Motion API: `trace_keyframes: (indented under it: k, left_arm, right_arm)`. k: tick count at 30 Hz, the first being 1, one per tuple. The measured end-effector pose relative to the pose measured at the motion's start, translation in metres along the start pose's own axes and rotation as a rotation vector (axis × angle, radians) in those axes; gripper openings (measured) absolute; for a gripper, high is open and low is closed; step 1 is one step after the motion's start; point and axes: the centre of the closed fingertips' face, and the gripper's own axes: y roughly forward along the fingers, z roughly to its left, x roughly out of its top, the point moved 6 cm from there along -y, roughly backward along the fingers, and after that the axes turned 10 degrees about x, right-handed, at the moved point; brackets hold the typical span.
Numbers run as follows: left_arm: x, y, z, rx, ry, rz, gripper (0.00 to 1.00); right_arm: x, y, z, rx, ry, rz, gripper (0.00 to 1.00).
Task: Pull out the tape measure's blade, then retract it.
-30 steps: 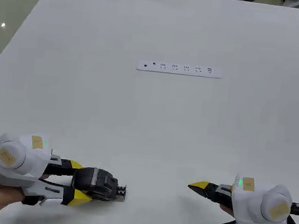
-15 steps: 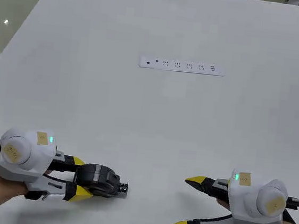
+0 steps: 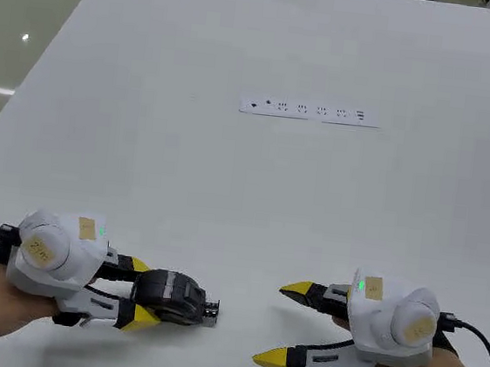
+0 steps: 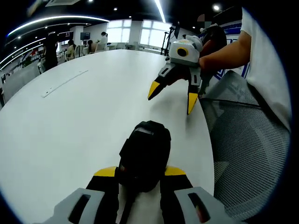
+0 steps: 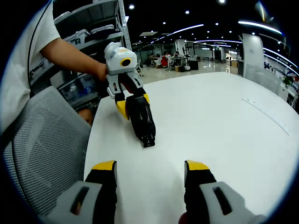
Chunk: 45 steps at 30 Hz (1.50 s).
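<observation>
A black tape [image 3: 173, 296] lies near the front edge of a white table [image 3: 228, 182]. It is clamped between the yellow-tipped jaws of the left gripper [image 3: 143, 292], with its blade tip [image 3: 211, 311] pointed toward the right gripper [image 3: 281, 324]. The right jaws are spread wide with nothing held, and are aimed at the tape from a little way off. The blade appears not yet drawn out. For the pull to begin, the tip would need to be reached and pinched by the right jaws.
</observation>
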Motion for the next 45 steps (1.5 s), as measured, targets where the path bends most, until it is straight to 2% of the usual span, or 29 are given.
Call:
trace_keyframes:
  k: [6,8,18,27,33,45]
  left_arm:
    - [-0.001,0.000,0.001,0.002,0.013,0.007,0.30]
    - [-0.001,0.000,0.001,0.004,0.020,0.011,0.30]
    - [0.000,0.000,0.000,0.004,0.030,0.022,0.30]
    - [0.000,0.000,-0.001,0.006,0.038,0.028,0.30]
    - [0.000,-0.001,-0.001,0.006,0.043,0.034,0.30]
    - [0.001,-0.001,-0.001,0.006,0.047,0.039,0.30]
  right_arm:
    - [-0.001,0.016,-0.001,0.036,-0.020,0.022,0.56]
    - [0.001,0.021,-0.002,0.049,-0.021,0.014,0.56]
    - [0.005,0.040,-0.010,0.052,-0.059,0.028,0.54]
    - [0.012,0.057,-0.011,0.082,-0.090,0.018,0.46]
    - [0.013,0.064,-0.013,0.088,-0.107,0.015,0.42]
    - [0.016,0.075,-0.012,0.109,-0.140,-0.007,0.28]
